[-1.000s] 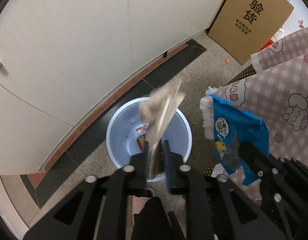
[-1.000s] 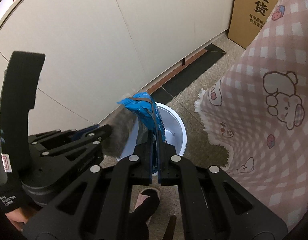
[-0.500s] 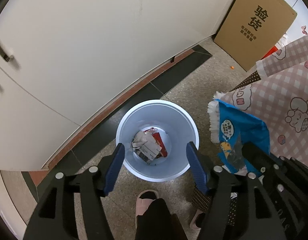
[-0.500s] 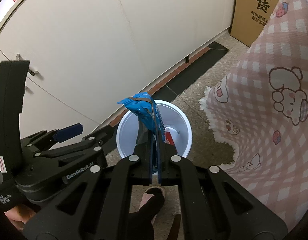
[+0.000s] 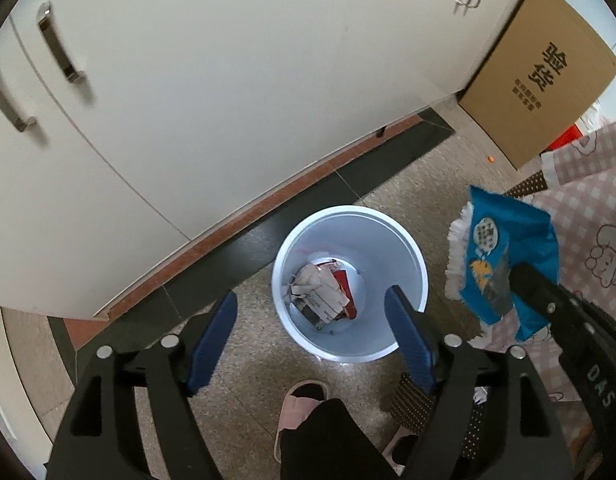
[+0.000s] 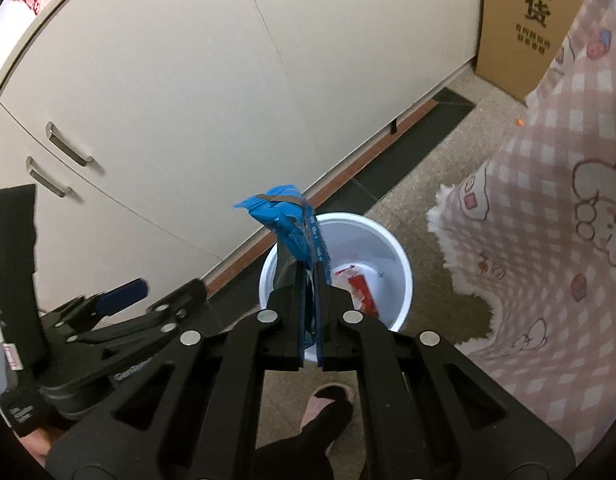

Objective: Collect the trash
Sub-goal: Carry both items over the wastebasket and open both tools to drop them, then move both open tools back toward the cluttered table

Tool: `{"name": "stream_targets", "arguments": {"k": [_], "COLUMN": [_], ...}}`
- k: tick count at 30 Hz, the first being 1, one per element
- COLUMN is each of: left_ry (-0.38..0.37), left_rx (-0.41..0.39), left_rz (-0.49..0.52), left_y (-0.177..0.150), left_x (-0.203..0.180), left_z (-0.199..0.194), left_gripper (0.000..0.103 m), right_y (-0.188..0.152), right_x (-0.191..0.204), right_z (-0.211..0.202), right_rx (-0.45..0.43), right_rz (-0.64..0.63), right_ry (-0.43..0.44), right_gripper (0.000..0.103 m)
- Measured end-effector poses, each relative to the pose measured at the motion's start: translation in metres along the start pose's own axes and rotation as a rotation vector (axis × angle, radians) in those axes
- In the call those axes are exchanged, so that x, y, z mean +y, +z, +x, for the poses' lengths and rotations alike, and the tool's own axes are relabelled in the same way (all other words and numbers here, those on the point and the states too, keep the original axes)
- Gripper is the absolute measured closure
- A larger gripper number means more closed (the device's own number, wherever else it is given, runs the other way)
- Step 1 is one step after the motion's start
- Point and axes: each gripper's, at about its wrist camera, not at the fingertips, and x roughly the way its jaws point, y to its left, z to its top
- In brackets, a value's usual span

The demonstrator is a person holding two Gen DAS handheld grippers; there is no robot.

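Note:
A white waste bin (image 5: pixel 404 240) stands on the speckled floor by the cabinets, with crumpled paper (image 5: pixel 320 290) and red wrappers inside. My left gripper (image 5: pixel 310 316) is open and empty above the bin's near side. My right gripper (image 6: pixel 311 280) is shut on a blue snack bag (image 6: pixel 285 220), held upright over the bin (image 6: pixel 400 268). The same bag also shows in the left wrist view (image 5: pixel 504 268), to the right of the bin. The left gripper shows at lower left in the right wrist view (image 6: pixel 147 300).
Cream cabinet doors (image 5: pixel 227 80) with metal handles run behind the bin. A cardboard box (image 5: pixel 540 76) leans at the far right. A pink checked cloth (image 6: pixel 556 200) hangs on the right. A person's slippered foot (image 5: pixel 299 400) is below the bin.
My left gripper opened and dropped the crumpled paper into the bin, then lifted away a little. My right gripper kept hold of the blue bag and shifted slightly over the bin.

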Motion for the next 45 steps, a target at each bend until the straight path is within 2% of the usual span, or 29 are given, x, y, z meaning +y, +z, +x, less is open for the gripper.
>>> {"name": "stream_targets", "arguments": {"k": [3,4,8,15,21,32,36,39,42,45], "left_ry": [0.003,0.008,0.015,0.005,-0.015,-0.069,-0.104,-0.139,-0.163,-0.2], "left_rx": [-0.013,-0.02,-0.046,-0.091,-0.172,-0.373,-0.441,-0.48,-0.503,-0.494], "left_rz": [-0.007,-0.008,-0.019,-0.014,-0.011,0.026,0.081,0.153,0.243,0.346], "left_y": [0.0,0.001,0.0,-0.001,-0.004,-0.02,-0.026,-0.033,-0.043,-0.054], "left_x": [0.005,0.007,0.012,0.01,0.001,-0.036,-0.067,-0.104,-0.147,-0.192], "left_z": [-0.007,-0.01,-0.024,-0.055,-0.102,-0.209,-0.245,-0.268,-0.284,-0.291], "left_gripper": [0.028,0.028,0.027,0.027,0.026,0.024,0.023,0.022,0.022,0.022], "right_y": [0.002,0.003,0.006,0.007,0.002,-0.01,-0.019,-0.028,-0.038,-0.044], "right_x": [0.004,0.005,0.012,0.019,0.028,0.029,0.013,-0.002,-0.034,-0.064], "right_z": [-0.001,-0.001,-0.009,-0.048,-0.092,-0.218,-0.27,-0.299,-0.333,-0.356], "right_rx": [-0.008,-0.014,-0.045,-0.106,-0.179,-0.4,-0.494,-0.54,-0.585,-0.617], "right_rz": [-0.01,-0.012,-0.025,-0.037,-0.063,-0.066,-0.039,-0.001,0.061,0.117], "right_ry": [0.012,0.016,0.01,0.013,-0.016,-0.061,-0.089,-0.101,-0.121,-0.146], "right_gripper": [0.081,0.071,0.06,0.057,0.055,0.05,0.048,0.047,0.046,0.046]}}
